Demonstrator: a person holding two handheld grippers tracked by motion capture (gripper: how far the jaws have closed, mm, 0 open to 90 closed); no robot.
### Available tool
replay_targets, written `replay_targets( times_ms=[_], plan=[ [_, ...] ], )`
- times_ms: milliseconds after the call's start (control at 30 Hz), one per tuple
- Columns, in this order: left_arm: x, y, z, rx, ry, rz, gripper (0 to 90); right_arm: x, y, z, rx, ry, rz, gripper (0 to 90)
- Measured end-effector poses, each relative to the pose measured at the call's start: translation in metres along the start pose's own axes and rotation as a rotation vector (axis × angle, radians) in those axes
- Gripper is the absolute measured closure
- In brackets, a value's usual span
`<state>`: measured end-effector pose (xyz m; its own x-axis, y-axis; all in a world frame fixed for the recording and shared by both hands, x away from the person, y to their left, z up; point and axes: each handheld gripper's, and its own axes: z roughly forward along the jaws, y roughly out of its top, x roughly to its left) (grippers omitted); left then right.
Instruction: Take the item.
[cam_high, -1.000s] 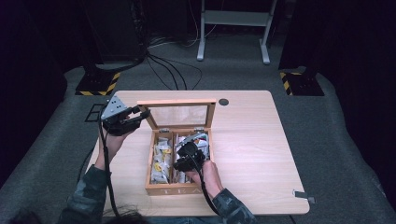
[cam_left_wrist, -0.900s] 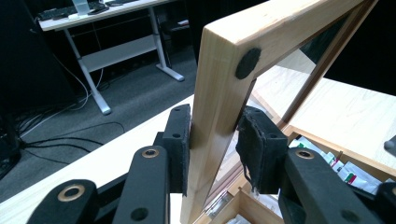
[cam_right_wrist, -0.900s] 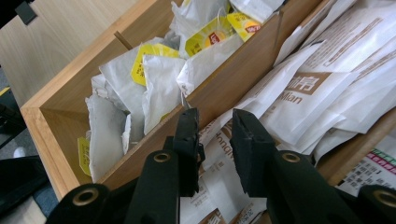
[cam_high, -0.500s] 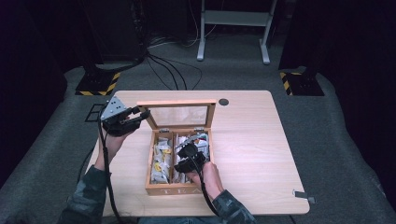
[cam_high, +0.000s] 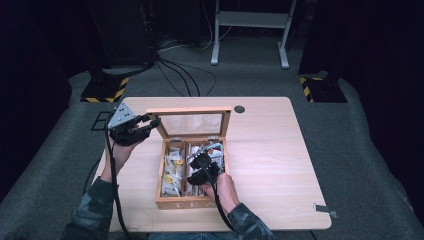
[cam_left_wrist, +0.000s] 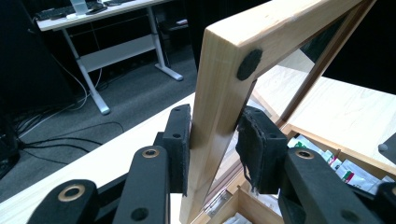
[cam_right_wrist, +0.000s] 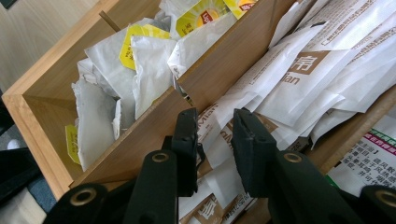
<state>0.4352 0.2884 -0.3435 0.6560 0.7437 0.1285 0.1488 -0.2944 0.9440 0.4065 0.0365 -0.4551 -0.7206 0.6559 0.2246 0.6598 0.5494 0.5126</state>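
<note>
The left gripper (cam_high: 145, 123) was clamped on the edge of the glass-paned wooden lid (cam_high: 190, 123) of the pale wooden tea box (cam_high: 183, 202); its pads (cam_left_wrist: 180, 140) pressed the frame from both sides near the corner. I judged the grip was there to keep the lid propped upright so the compartments below stayed reachable. The box sat near the middle of the light wooden table (cam_high: 270, 150), its lid rising at the twelve o'clock side. The left forearm reached up from seven o'clock, wrist cocked so the gripper lay roughly level toward three o'clock.

The right gripper (cam_high: 202, 167) pointed down into the right-hand compartment. Its jaws stood partly apart, straddling a white paper sachet with brown print (cam_right_wrist: 219, 135); I could not tell whether the pads truly pinched it. Likely it was picking one out. White and yellow tea bags (cam_right_wrist: 140, 60) filled the neighbouring compartment at nine o'clock. The right hand (cam_high: 222, 187) came in from six o'clock.
</note>
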Motion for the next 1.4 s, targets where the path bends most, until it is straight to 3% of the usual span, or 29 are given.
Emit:
replay_targets(
  times_ms=[133, 233, 567, 833, 1167, 1300, 1400],
  plan=[
    [0.0, 0.0, 0.0, -0.002, 0.001, -0.005, 64.9, -0.001, 0.0, 0.001, -0.005, 0.004, -0.008, 72.7],
    [0.0, 0.0, 0.0, -0.002, 0.003, -0.006, 64.8, -0.003, 0.0, 0.003, 0.0, 0.039, 0.001, 73.7],
    [-0.001, 0.0, 0.0, -0.001, 0.0, -0.006, 64.8, -0.002, 0.002, 0.004, -0.001, 0.027, -0.024, 90.0],
    [0.0, 0.0, 0.0, -0.001, 0.001, -0.004, 64.9, 0.003, 0.0, -0.011, -0.061, -0.001, -0.049, 90.0],
    [0.0, 0.0, 0.0, 0.0, 0.002, -0.001, 64.9, -0.005, -0.001, -0.025, -0.136, -0.032, -0.059, 90.0],
    [0.0, 0.0, 0.0, -0.001, 0.004, -0.006, 64.9, -0.011, 0.0, -0.025, -0.125, -0.077, -0.069, 90.0],
    [0.0, 0.0, 0.0, 0.0, 0.005, 0.001, 64.9, -0.014, 0.002, -0.018, -0.095, -0.065, -0.049, 86.6]
  ],
)
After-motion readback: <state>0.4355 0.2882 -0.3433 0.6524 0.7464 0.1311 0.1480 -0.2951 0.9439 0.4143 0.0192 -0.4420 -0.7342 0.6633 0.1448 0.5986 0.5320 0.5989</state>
